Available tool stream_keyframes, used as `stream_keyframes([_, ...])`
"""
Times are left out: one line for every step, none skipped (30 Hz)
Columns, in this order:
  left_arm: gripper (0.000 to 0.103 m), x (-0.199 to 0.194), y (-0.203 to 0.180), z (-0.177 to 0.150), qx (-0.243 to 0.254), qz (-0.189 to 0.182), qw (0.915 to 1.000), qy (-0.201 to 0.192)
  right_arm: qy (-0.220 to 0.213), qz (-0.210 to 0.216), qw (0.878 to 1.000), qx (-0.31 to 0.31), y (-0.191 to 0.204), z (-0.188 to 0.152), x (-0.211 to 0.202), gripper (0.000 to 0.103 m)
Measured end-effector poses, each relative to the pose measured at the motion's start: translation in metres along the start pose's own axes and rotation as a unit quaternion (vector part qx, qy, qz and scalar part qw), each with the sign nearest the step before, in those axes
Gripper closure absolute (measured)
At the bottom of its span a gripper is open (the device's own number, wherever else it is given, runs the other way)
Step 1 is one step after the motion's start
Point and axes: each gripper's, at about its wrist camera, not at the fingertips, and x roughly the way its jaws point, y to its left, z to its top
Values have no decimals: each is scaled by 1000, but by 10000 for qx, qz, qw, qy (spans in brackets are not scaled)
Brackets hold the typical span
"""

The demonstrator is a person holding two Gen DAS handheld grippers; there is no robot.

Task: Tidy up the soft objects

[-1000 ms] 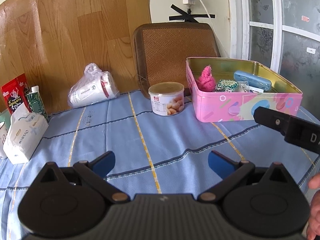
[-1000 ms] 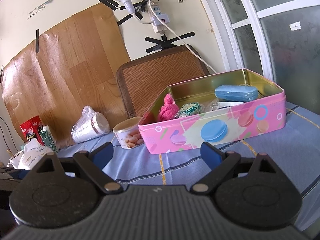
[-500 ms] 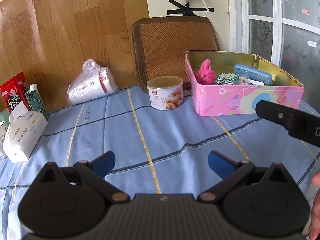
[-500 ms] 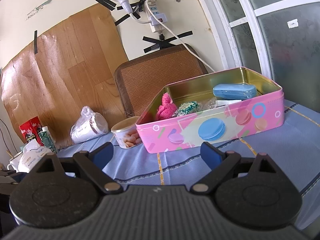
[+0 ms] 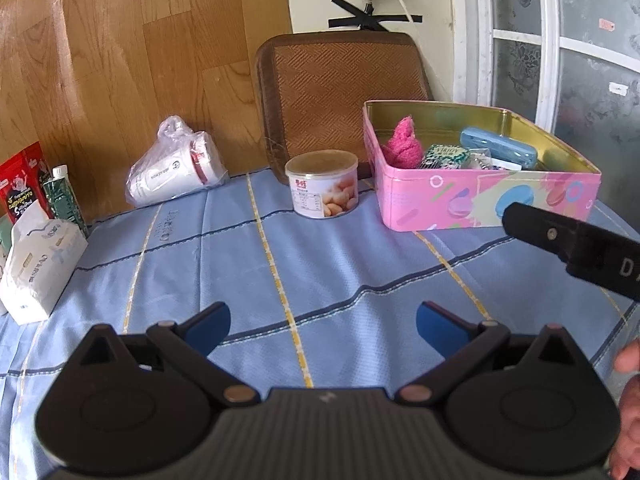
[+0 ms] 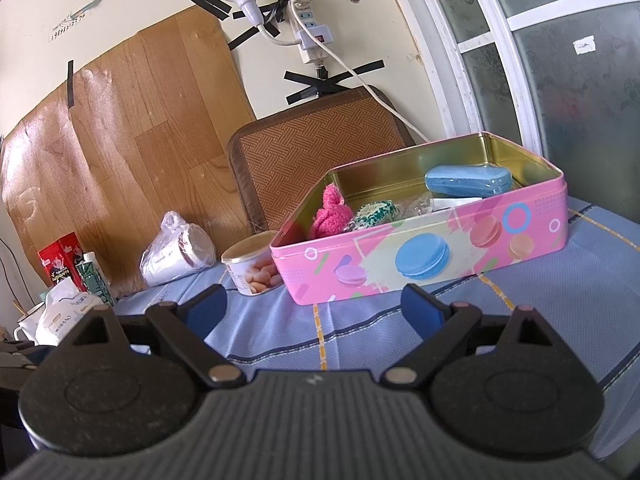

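Pink sock point(image 6: 330, 216) sat in the tin point(image 6: 424, 256) already. Both my left fingers point(image 5: 322, 320) and right fingers point(image 6: 314, 306) were spread wide, holding nothing. I figured reaching in low could've clipped the tin's rim and shoved it into the can point(image 6: 252, 266).

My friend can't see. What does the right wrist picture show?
An open right gripper hovers, empty, over a blue cloth, facing a pink tin. Inside lie a fuzzy pink sock, a green knit thing and a blue case.
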Motion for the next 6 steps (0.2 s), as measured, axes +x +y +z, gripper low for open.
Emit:
stream_keyframes([0,-1,0,0,-10,-42,10000,-33,-2,-1,10000,-4,0,0,0,7])
stream_keyframes([0,-2,0,0,-15,-78,10000,-53,-5,-1,10000,-6,0,0,0,7])
stream_keyframes([0,-3,0,0,-17,-107,9999,-66,-10,-3,10000,-16,0,0,0,7])
stream_keyframes([0,-4,0,0,-25,-119,9999,-78,-14,-6,10000,-25,0,0,0,7])
stream_keyframes([0,-4,1,0,-29,-125,9999,-93,-11,-6,10000,-31,1,0,0,7])
stream_keyframes([0,-4,1,0,-33,-128,9999,-99,-5,-3,10000,-34,1,0,0,7])
